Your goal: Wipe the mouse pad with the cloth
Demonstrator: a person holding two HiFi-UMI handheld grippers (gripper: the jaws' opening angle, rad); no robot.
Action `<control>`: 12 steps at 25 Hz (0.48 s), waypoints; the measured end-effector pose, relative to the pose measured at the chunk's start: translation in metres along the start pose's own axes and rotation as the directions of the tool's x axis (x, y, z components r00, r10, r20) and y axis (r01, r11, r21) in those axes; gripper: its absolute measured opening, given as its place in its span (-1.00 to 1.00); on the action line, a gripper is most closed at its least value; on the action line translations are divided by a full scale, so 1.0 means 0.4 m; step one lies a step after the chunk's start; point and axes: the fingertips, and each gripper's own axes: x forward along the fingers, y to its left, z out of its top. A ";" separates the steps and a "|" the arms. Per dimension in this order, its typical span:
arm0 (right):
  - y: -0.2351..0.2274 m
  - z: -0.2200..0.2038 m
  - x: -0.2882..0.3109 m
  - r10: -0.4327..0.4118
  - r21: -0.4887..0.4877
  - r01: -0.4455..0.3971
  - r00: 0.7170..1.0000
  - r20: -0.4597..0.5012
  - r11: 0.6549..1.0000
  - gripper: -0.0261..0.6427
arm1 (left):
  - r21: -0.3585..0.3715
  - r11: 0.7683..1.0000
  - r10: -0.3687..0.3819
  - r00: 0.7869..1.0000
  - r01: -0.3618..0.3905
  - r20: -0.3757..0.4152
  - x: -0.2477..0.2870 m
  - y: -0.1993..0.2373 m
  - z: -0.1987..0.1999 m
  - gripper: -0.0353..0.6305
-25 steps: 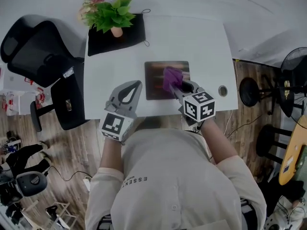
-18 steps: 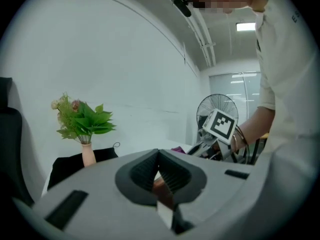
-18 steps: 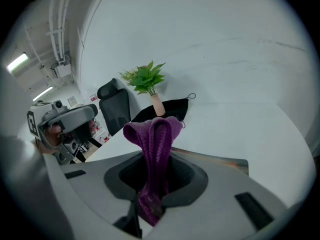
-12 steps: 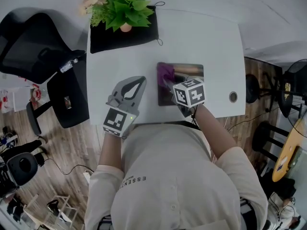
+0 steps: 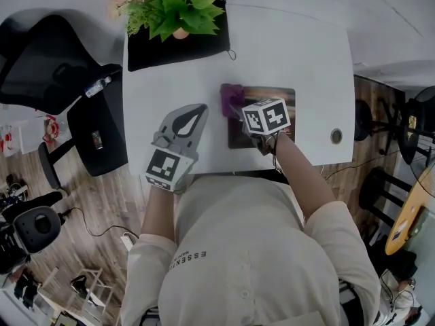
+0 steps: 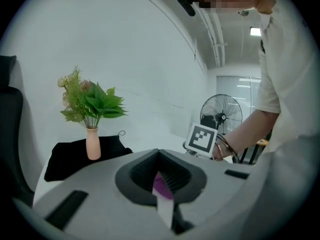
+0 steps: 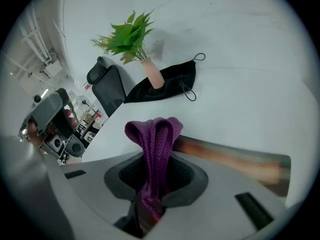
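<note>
Mouse pad (image 5: 282,100) lies on the white bench (image 5: 306,46), towards my right side and near the front edge, and in the right gripper view (image 7: 240,160) it shows as a dark, shiny slab just under my right jaws. My right gripper (image 5: 239,111) is clamped tight on the purple cloth (image 5: 232,99): the right gripper view shows the cloth (image 7: 152,139) pinched as a folded strip between the two jaws, with a loop of it bulging out past the tips. That loop sits at the pad's far left corner, touching it and spilling a little over the edge onto the bench. My left gripper (image 5: 197,111) hovers over bare bench just left of the pad, apart from it; its jaws (image 6: 160,159) are drawn together to a thin slit and grip nothing, and through the slit I see only a sliver of bench and a bit of the purple cloth beyond. At the far left of the bench a potted plant (image 5: 178,9) stands on a black fabric mat (image 5: 170,53). A black office chair (image 5: 47,60) stands off the bench's left side.
</note>
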 end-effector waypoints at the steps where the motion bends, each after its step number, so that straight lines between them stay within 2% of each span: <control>1: -0.007 -0.001 0.001 0.006 0.015 -0.006 1.000 -0.005 1.000 -0.64 | 0.004 1.000 0.001 1.000 -0.001 -0.002 0.004 -0.001 0.001 -0.89; 4: -0.024 -0.006 -0.002 0.024 0.048 -0.023 1.000 -0.007 0.999 -0.64 | 0.015 1.000 0.007 1.000 -0.007 -0.012 0.018 -0.007 0.006 -0.89; 12: -0.080 -0.021 -0.035 0.020 0.051 -0.020 1.000 -0.009 0.999 -0.63 | 0.021 1.000 0.014 0.999 -0.013 -0.038 0.070 -0.044 0.009 -0.89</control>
